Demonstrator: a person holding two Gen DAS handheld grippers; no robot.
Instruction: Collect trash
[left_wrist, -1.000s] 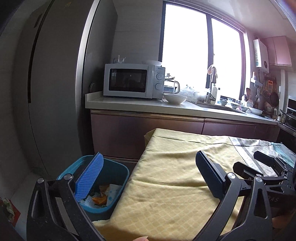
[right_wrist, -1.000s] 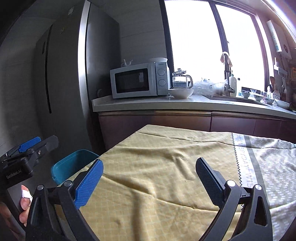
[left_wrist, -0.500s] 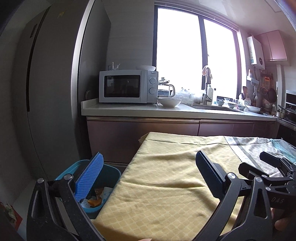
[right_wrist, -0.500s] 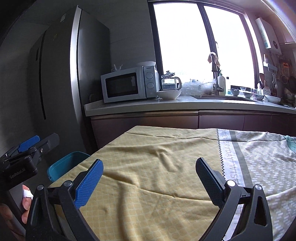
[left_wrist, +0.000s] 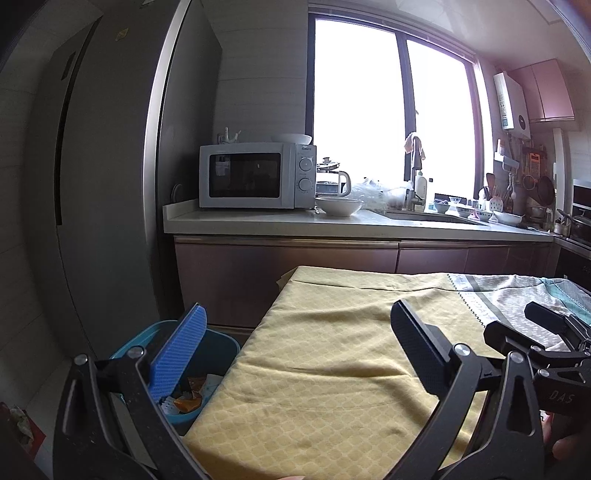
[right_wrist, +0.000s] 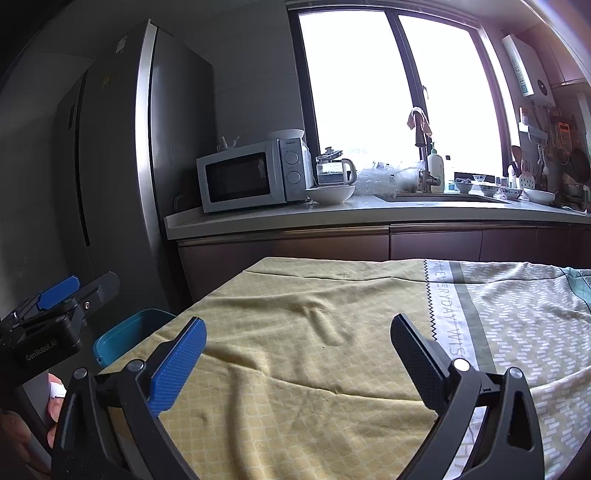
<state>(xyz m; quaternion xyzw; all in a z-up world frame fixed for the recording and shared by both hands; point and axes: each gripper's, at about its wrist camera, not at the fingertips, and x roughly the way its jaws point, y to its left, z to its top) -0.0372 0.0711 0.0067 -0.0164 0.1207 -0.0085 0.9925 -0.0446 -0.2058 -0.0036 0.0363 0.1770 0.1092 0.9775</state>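
2 grippers agape: left gripper (left_wrist: 299, 325), right gripper (right_wrist: 299, 328); bin (left_wrist: 218, 345) contents half-hidden.

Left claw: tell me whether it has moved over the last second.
Yes. The left claw has pulled back and tilted up: against it, the microwave sits lower and smaller in the left wrist view, and the blue bin shows less.
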